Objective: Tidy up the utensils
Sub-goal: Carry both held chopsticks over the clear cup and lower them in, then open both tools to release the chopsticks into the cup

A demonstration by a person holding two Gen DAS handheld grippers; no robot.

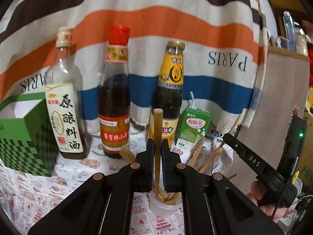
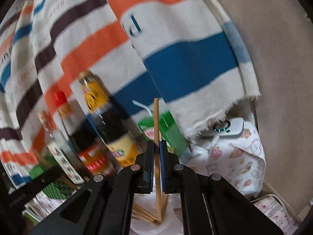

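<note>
My left gripper (image 1: 157, 144) is shut on a thick wooden chopstick (image 1: 157, 121) that stands upright, its lower end in a clear plastic cup (image 1: 166, 203) holding several sticks. My right gripper (image 2: 157, 145) is shut on a thin wooden stick (image 2: 156, 117), also upright, its lower end in the same cup (image 2: 144, 227). The right gripper's body shows at the right of the left wrist view (image 1: 254, 164). More thin sticks (image 1: 211, 156) lie loose on the tablecloth behind the cup.
Three sauce bottles (image 1: 114, 90) stand in a row behind the cup, with a green checkered box (image 1: 23, 137) at the left and a green drink carton (image 1: 193, 129) at the right. A striped towel (image 1: 156, 19) hangs behind. A small white device (image 2: 225, 129) lies at the right.
</note>
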